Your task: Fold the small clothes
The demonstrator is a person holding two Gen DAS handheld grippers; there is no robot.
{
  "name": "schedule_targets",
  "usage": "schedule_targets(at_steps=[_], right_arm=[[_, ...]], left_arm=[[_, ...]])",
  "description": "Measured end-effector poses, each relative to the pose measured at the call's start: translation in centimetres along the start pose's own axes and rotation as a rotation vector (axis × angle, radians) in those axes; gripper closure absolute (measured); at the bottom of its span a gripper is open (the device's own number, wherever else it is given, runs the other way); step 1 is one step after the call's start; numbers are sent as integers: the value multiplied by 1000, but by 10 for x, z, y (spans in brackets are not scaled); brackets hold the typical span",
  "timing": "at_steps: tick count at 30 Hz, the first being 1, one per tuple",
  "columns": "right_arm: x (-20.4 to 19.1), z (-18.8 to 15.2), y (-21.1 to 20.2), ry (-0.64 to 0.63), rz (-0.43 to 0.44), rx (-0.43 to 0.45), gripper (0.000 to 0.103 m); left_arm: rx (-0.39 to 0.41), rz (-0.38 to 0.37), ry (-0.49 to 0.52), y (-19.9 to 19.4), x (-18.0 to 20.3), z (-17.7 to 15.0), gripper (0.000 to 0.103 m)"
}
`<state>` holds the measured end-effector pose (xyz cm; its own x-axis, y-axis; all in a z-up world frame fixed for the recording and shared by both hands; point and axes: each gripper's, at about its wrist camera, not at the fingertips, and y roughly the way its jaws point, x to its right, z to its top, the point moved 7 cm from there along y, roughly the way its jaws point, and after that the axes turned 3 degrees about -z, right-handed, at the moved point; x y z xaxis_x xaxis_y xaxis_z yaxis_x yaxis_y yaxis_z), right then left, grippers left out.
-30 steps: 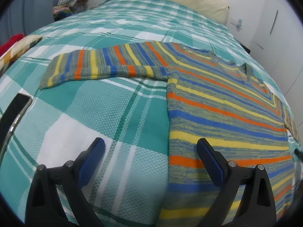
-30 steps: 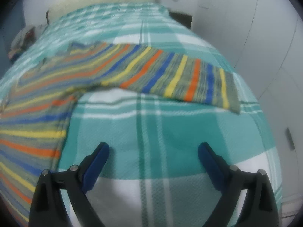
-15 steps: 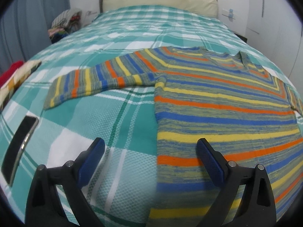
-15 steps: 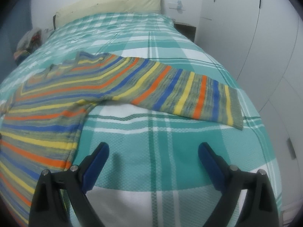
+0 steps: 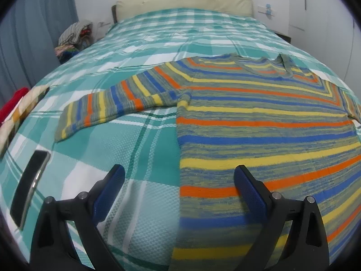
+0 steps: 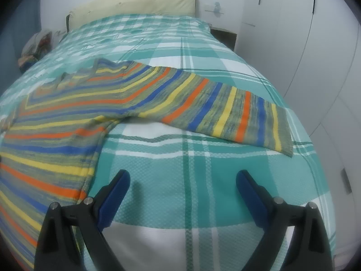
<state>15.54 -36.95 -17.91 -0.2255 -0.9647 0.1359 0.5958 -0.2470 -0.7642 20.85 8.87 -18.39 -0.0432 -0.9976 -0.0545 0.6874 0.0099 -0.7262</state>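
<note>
On bed (image 5: pixel 158 33) w/ teal plaid cover: 1 phone (image 5: pixel 30 187) near left edge, then 1 striped sweater (image 5: pixel 259 122) spread flat, both sleeves out. 2 grippers, left gripper (image 5: pixel 179 189) & right gripper (image 6: pixel 182 192), jaws released wide, empty, over the cover.

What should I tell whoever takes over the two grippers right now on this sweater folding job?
Left gripper: open, empty, over the sweater's left side edge near the hem.
Right gripper: open, empty, over bare bedspread just right of the sweater body.
Striped sweater: spread flat on the bed, neckline toward the pillow, left sleeve and right sleeve both stretched outward.
A phone lies on the bed left of the sweater.
Done: laid out flat. Left: every fold, probably starting with the sleeves.
</note>
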Motion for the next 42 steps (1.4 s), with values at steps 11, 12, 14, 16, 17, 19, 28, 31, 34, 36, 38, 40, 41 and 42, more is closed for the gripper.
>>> schedule_targets(at_steps=[11,12,14,16,17,19,28,31,34,36,38,40,41,42], right_arm=[[-5,4,-4,-11,6,20,9],[-5,4,-6,-12,6,23,9],[-6,6,-7,-16,8,31,9],[-8,7,-9,-19,10,36,9],[-8,7,-10,-21,11,39,9],[-9,8,-11,-25,11,41,9],[-5,9,-10,6,23,35,9],[4,13,-11,35,37,39,9],[36,33,-16,102,44,60,9],[75,54,-22,209,37,99,9],[123,74,-25,357,67,132,9],[153,82,-14,445,130,102,9],[167,82,0,480,162,47,9],[176,79,13,503,184,-3,9]], left_arm=[[21,23,88,-17,15,5,5],[22,21,96,-20,18,5,5],[25,16,104,-24,20,6,4],[31,14,112,-28,23,8,4],[33,14,116,-30,23,8,4],[38,11,119,-35,25,10,4],[9,-46,59,-42,18,14,4],[5,-47,25,-42,9,18,4],[20,-40,-21,-45,-5,23,4],[34,-41,-64,-46,-15,27,3],[35,-51,-108,-46,-23,28,3],[26,-64,-146,-43,-28,28,3],[21,-67,-158,-43,-30,28,3],[16,-70,-166,-41,-30,28,3]])
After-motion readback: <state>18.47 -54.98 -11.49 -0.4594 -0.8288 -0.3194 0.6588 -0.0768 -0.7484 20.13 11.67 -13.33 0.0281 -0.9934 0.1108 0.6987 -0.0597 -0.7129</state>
